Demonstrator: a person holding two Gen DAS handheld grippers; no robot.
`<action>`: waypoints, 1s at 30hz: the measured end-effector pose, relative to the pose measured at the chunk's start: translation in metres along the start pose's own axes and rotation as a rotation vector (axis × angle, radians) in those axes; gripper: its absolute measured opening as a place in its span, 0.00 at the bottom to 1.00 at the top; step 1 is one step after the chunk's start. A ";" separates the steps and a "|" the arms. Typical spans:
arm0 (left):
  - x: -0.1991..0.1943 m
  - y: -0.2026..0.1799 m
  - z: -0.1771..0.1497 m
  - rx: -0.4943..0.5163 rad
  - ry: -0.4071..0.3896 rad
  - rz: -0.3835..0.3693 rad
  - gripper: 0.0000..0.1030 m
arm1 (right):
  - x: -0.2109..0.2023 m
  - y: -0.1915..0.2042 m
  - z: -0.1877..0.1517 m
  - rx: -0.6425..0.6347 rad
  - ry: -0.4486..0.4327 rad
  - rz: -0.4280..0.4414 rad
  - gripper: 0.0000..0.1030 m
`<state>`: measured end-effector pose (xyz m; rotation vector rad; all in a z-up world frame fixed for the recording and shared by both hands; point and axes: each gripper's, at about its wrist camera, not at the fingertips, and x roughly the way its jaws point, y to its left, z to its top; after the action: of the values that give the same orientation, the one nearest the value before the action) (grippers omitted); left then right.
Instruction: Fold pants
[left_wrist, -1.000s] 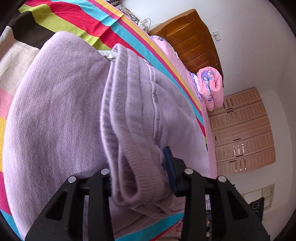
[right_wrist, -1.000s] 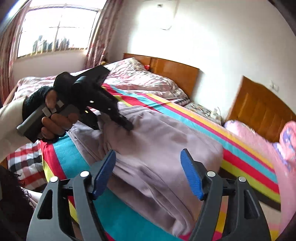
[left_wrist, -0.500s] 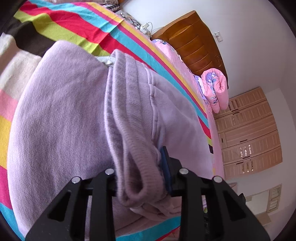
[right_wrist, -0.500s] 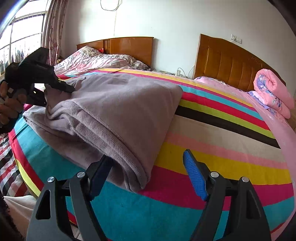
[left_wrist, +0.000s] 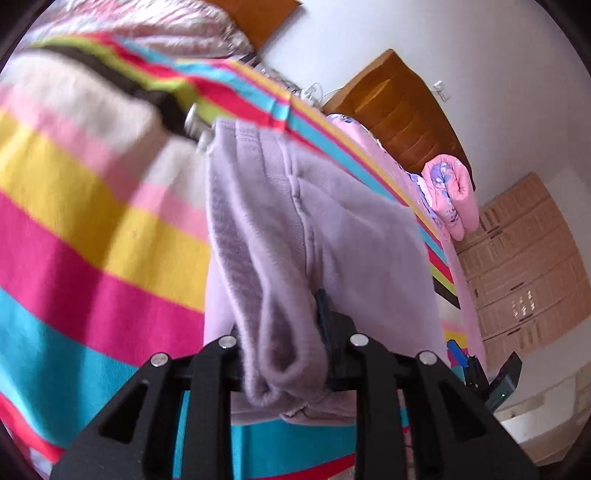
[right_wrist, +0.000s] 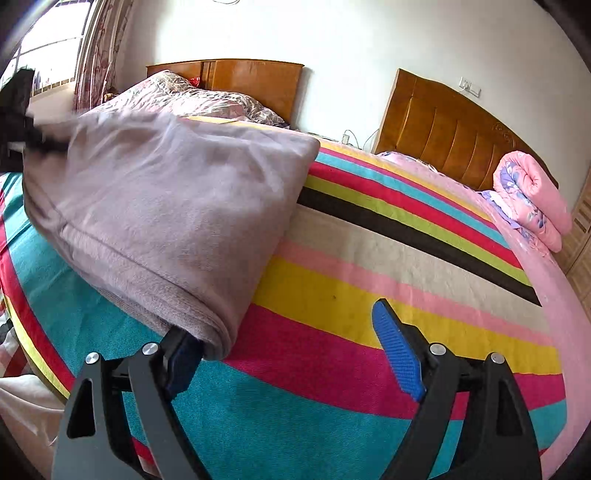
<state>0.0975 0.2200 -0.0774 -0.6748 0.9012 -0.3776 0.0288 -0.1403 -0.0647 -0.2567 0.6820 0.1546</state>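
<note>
Pants (right_wrist: 177, 206), lilac, folded on striped blanket (right_wrist: 388, 280), lifted at one end; waistband bunch clenched in left gripper (left_wrist: 288, 347), which had been closing; right gripper (right_wrist: 291, 354) gaping over blanket, just been widening, its left pad touching the pants' near corner, nothing pinched between; beyond the pants, wooden headboard (right_wrist: 443, 125) and rolled pink quilt (right_wrist: 532, 195) at the blanket's far edge; second bed with floral bedding (right_wrist: 207, 99) behind the pants; wardrobe (left_wrist: 524, 258) past the quilt.
</note>
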 end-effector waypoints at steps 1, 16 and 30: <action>-0.005 0.009 -0.002 -0.020 -0.032 -0.065 0.24 | 0.000 0.000 0.000 -0.007 0.001 -0.003 0.80; -0.077 -0.082 -0.002 0.312 -0.296 0.323 0.77 | -0.046 -0.033 0.014 0.052 -0.053 0.308 0.74; 0.041 -0.096 -0.043 0.637 -0.156 0.548 0.88 | -0.003 0.044 0.040 -0.078 -0.036 0.349 0.69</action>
<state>0.0841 0.1102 -0.0552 0.1354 0.7231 -0.1001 0.0402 -0.0869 -0.0407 -0.2073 0.6813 0.5192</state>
